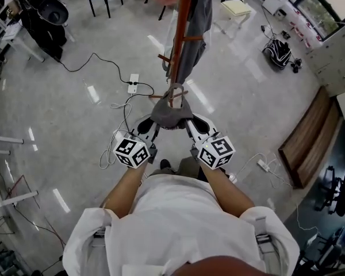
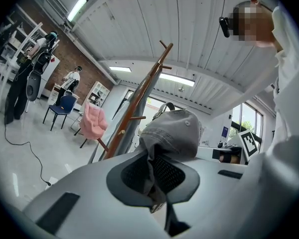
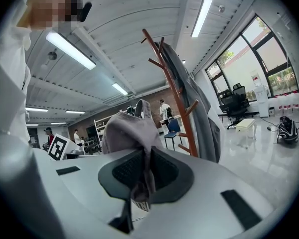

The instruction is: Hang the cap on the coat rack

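Two hand-held grippers are lifted in front of a person in a white shirt, both gripping one grey cap. The left gripper has its jaws closed on a pinched fold of fabric at the cap's left edge. The left gripper view shows the cloth bunched between the jaws, with the crown bulging above them. The right gripper is clamped the same way on the opposite edge, and cloth spills below its jaws in the right gripper view. The cap hangs in the air between them, resting on nothing, with its rear strap loop pointing toward the coat rack.

The cap looks light and soft. It creases where it is pinched and would likely sag if held by one side only. The strap loop or the rear opening seems the best part to slip over a peg.

Just beyond the cap stands the red-brown wooden rack with its short pegs. A grey garment is already draped on it. It is unclear whether the cap touches the rack. Cables trail across the floor farther off.
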Demonstrator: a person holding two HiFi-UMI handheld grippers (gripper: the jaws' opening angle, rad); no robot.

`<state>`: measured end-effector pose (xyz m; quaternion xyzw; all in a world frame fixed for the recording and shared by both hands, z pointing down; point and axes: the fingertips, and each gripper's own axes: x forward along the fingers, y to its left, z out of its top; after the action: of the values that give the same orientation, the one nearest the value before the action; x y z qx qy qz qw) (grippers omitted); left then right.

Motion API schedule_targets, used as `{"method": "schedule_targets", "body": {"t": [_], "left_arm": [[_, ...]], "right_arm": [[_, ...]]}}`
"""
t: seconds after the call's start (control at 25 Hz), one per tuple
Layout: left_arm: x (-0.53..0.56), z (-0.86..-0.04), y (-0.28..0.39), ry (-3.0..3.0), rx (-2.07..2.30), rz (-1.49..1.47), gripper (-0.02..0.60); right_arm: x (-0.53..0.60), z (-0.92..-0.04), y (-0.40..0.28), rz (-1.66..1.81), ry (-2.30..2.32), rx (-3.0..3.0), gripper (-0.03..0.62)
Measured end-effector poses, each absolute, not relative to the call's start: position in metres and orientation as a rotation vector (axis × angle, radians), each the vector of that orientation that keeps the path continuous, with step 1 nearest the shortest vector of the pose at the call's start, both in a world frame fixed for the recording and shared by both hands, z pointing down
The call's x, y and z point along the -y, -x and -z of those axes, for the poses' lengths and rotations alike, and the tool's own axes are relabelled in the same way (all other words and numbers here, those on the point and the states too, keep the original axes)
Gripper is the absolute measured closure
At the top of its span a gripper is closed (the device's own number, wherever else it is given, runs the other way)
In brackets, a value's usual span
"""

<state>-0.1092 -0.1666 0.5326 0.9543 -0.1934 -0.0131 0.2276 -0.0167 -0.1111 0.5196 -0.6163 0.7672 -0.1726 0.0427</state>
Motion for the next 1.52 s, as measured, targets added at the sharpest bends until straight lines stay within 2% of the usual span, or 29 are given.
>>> {"method": "schedule_targets", "body": {"t": [1.04, 1.52], "left_arm": [[0.268, -0.483, -0.065, -2.62, 0.785, 0.116, 0.558], [0.286, -0.494, -0.101, -2.537, 0.978, 0.115, 0.558]], "right_arm": [[0.239, -0.481, -0.175, 0.49, 1.639, -2.441, 0.551], [0.276, -0.495, -0.217, 0.584, 1.467, -2.493, 0.551]]}}
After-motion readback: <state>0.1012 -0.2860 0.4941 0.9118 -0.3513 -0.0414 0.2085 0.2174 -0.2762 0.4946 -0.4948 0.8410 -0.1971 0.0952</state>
